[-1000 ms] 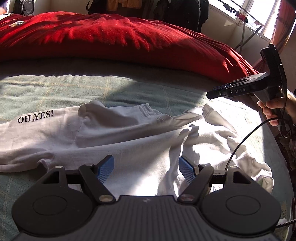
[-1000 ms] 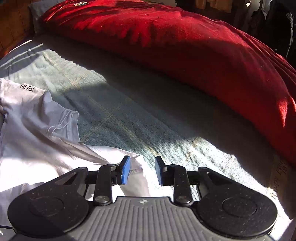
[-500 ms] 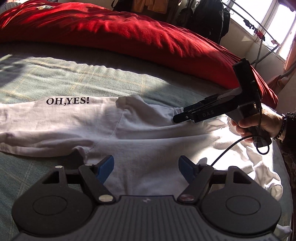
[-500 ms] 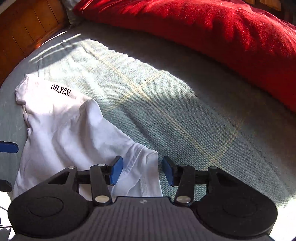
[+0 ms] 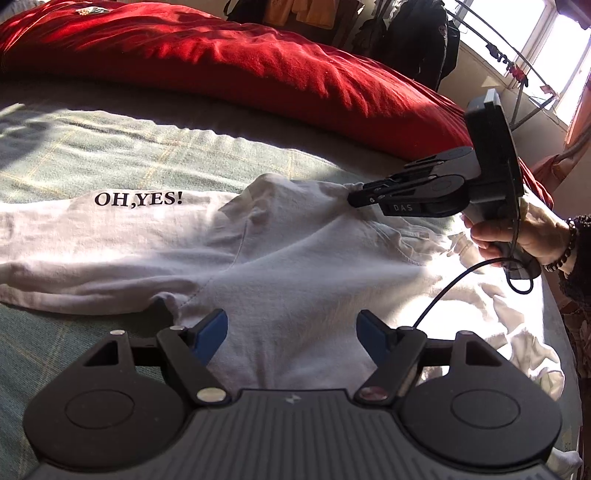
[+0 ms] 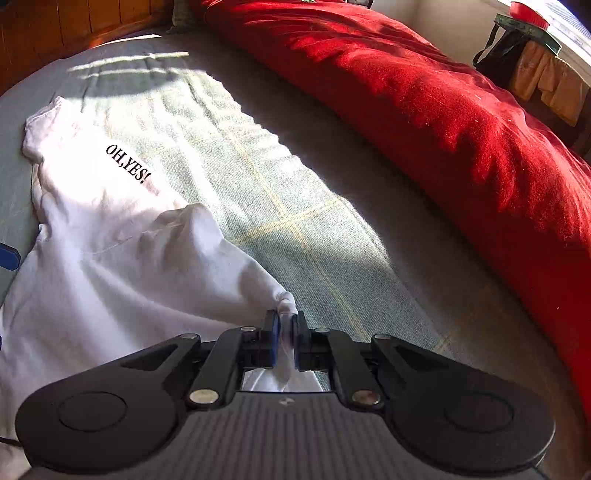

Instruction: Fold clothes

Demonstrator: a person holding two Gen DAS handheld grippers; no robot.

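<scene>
A white T-shirt (image 5: 295, 266) printed "OH,YES!" lies spread and creased on the green checked bedcover (image 5: 110, 155). My left gripper (image 5: 291, 332) hovers open over the shirt's near part, nothing between its blue pads. In the left wrist view my right gripper (image 5: 352, 197), held by a hand (image 5: 524, 236), pinches the shirt's far edge. The right wrist view shows that gripper (image 6: 283, 330) shut on a bunched fold of the white T-shirt (image 6: 122, 266), lifting it slightly off the bedcover (image 6: 295, 229).
A big red duvet (image 5: 240, 62) is heaped along the far side of the bed, also in the right wrist view as the red duvet (image 6: 461, 118). A drying rack (image 5: 517, 74) and hanging clothes stand by the window. A wooden headboard (image 6: 74, 22) lies beyond the shirt.
My right gripper moved in over the shirt's edge and closed on a fold of it; it was open before. The left gripper stayed open, shifting slightly over the shirt.
</scene>
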